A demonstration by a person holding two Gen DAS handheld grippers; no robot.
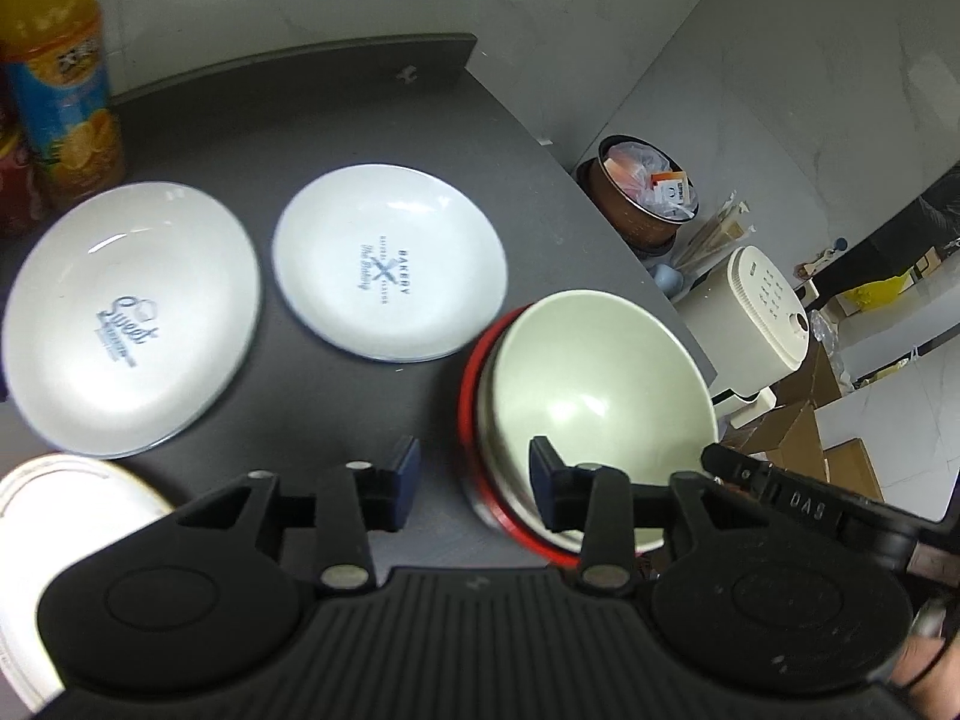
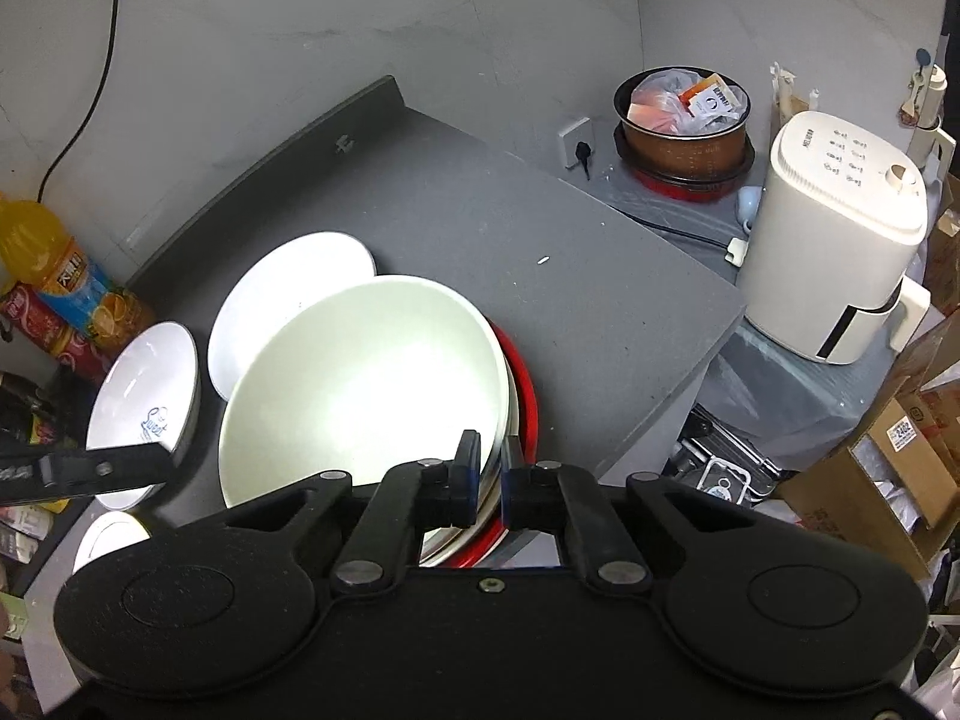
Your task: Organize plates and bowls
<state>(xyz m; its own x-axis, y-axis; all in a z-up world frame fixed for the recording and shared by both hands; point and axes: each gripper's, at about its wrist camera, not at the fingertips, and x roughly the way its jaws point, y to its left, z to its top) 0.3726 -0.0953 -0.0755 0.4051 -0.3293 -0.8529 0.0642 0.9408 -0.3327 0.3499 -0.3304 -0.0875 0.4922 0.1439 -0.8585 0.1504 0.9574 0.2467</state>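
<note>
My right gripper [image 2: 489, 474] clenches the near rim of the bowl [image 2: 366, 390], while my released left gripper [image 1: 474, 477] straddles its left rim.

The red bowl [image 2: 528, 396] is mostly hidden beneath the pale bowl [image 2: 360, 390]; the gold-rimmed plate [image 1: 66, 498] is cut off at the near left edge.

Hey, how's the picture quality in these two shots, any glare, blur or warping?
Left wrist view: motion blur smears the Sweet plate and orange bottle; the table edge bows from fisheye. Right wrist view: sharper, but glare blows out the inside of the pale bowl, and the wall curves near the frame's edges.
</note>
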